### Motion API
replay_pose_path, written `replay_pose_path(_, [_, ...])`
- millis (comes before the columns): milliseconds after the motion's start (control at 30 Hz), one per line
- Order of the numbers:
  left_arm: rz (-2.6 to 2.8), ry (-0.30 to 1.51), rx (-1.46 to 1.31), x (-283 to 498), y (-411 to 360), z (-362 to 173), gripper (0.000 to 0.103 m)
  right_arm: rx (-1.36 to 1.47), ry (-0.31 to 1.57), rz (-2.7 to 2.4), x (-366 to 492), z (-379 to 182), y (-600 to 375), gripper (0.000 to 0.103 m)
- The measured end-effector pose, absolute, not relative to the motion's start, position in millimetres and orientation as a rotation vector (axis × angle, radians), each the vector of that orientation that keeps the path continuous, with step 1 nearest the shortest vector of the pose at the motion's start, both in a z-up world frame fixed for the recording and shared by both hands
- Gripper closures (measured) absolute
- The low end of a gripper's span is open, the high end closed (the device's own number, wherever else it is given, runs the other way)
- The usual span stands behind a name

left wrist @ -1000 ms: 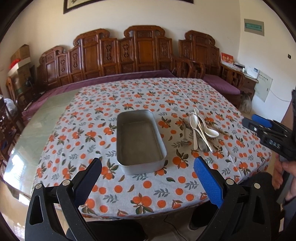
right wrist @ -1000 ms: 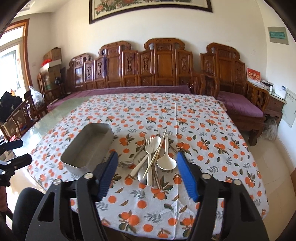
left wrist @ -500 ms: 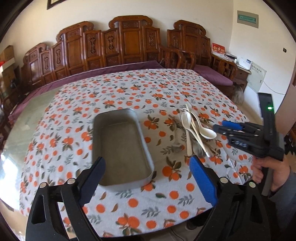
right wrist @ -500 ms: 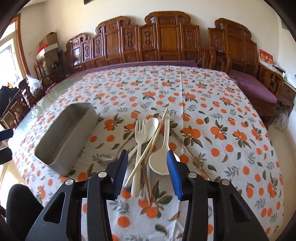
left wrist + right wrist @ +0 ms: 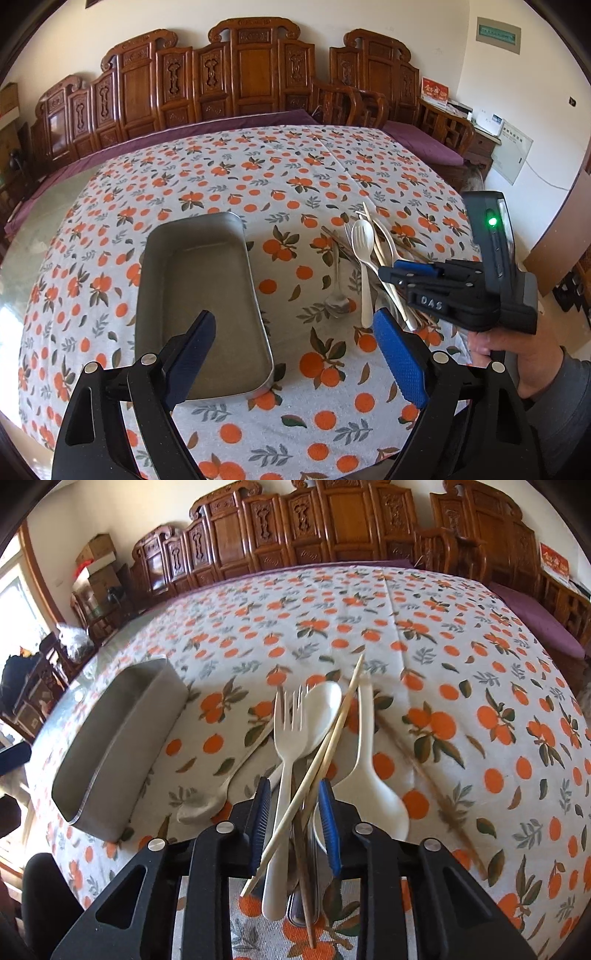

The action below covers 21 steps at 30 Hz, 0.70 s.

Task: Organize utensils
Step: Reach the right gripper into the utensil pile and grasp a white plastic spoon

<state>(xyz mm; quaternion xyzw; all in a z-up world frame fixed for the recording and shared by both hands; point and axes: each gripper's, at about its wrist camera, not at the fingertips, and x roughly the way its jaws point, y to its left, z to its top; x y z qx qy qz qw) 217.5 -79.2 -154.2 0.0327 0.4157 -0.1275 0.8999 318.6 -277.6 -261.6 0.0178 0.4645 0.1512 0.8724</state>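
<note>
A pile of utensils (image 5: 365, 258) lies on the orange-print tablecloth, right of an empty metal tray (image 5: 199, 295). It holds a white fork (image 5: 290, 731), white spoons (image 5: 321, 709), pale chopsticks (image 5: 340, 720), brown chopsticks (image 5: 436, 790) and a metal spoon (image 5: 207, 805). My right gripper (image 5: 293, 782) is low over the pile's near end. Its jaws are closing around the fork handle and chopsticks, and the pads do not visibly press on them. My left gripper (image 5: 293, 314) hangs open over the tray's near right corner with nothing between its fingers. The tray (image 5: 122, 738) sits left of the right gripper.
The tablecloth (image 5: 280, 177) covers most of a table whose bare glass surface (image 5: 55, 206) shows at the left. Carved wooden chairs (image 5: 255, 70) line the far side. A person's hand (image 5: 517, 354) holds the right gripper at the table's right edge.
Both grippers came forward and down toward the table. The right gripper's jaws narrowed from wide apart to close around the utensil handles. The left gripper moved nearer the tray.
</note>
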Motion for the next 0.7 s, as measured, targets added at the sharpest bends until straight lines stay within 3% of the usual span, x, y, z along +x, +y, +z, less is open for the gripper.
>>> replay_pose_path(133, [-0.263,0.865,0.069,217,-82,-156,0.020,0.034,0.980,0.293,318,-266,-281,0.076])
replay_pose_path(400, [-0.267,0.871,0.088,222,-91,-157,0.019,0.091,0.961,0.292,311,-259,-302,0.096])
replay_pose_path(700, [-0.269,0.892,0.113,234,-108,-168,0.020,0.116,0.924,0.302,308,-248,-317,0.098])
